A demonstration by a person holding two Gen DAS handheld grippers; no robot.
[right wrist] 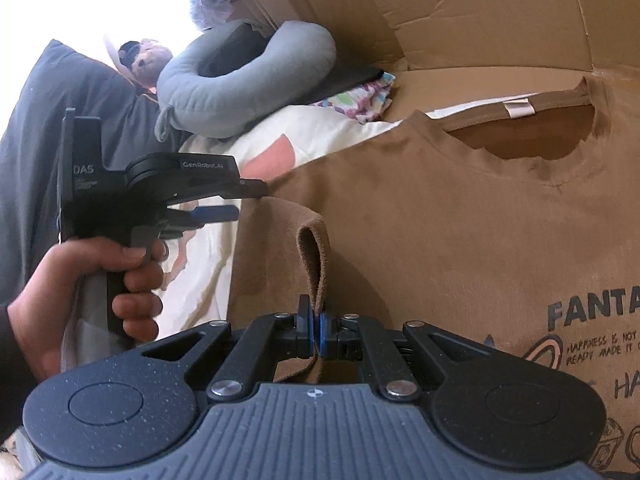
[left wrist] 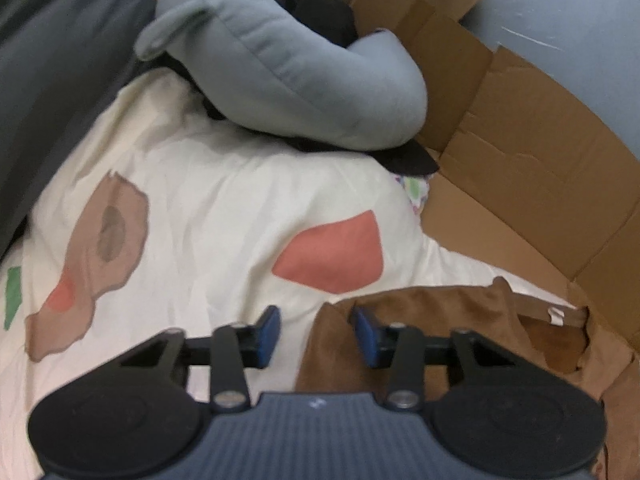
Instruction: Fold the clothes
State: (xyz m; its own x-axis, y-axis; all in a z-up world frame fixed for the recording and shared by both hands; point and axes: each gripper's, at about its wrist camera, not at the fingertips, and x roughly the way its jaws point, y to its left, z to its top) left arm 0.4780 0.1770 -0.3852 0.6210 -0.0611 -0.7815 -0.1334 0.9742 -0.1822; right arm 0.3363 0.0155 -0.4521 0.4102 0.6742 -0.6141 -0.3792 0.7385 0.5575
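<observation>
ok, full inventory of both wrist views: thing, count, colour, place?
brown printed T-shirt: 1, spread on the bedding, sleeve edge pinched
cream patterned duvet: 1, under the shirt
grey U-shaped pillow: 1, beyond the duvet
flattened cardboard: brown, right and behind
dark grey cushion: 1, left
pastel spotted cloth: 1, beside the pillow
left gripper: black, blue pads, open over the shirt's edge
right gripper: shut on the sleeve
hand: 1, holding the left gripper

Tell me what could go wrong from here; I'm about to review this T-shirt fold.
The right claw pinches only a thin fold of the brown T-shirt, so the fabric may slip out when pulled. The left claw is open over the shirt's edge and the cream duvet; closing here could catch the duvet too.
</observation>
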